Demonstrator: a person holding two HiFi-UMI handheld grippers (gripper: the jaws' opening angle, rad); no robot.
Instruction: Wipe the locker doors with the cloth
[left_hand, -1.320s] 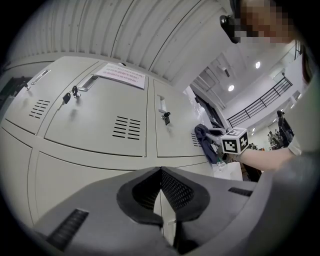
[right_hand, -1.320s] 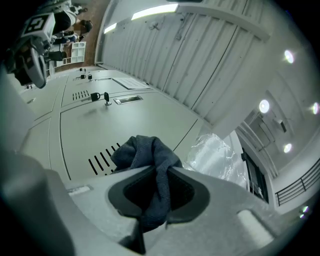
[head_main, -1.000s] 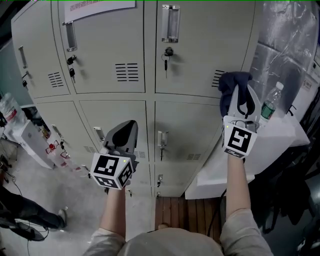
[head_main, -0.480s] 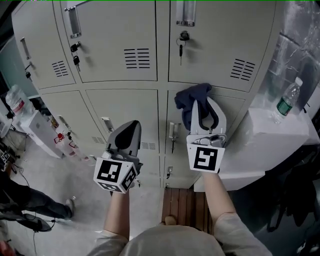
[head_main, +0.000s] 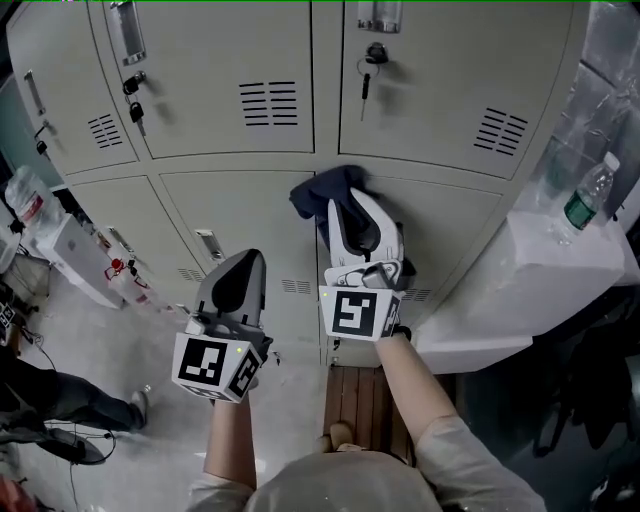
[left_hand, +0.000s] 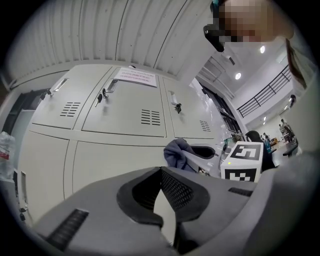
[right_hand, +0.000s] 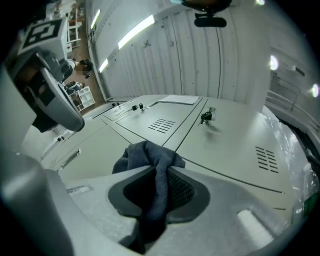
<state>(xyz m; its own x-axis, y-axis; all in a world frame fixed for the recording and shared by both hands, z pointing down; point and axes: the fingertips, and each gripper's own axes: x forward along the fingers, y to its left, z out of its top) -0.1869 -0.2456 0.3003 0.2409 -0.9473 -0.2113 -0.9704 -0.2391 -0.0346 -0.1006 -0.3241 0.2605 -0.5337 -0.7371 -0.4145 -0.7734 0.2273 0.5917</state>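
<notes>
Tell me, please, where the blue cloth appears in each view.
Head view: cloth at centre, at the right gripper's tip.
Left gripper view: right of centre, just above the left gripper's claw.
Right gripper view: centre, pinched in the claw.
Shared landmark: the key in the upper-right locker door's lock.

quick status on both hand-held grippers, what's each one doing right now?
Left hand-held gripper: closed, nothing between the jaws.
Right hand-held gripper: closed on the dark blue cloth, against a locker door.
</notes>
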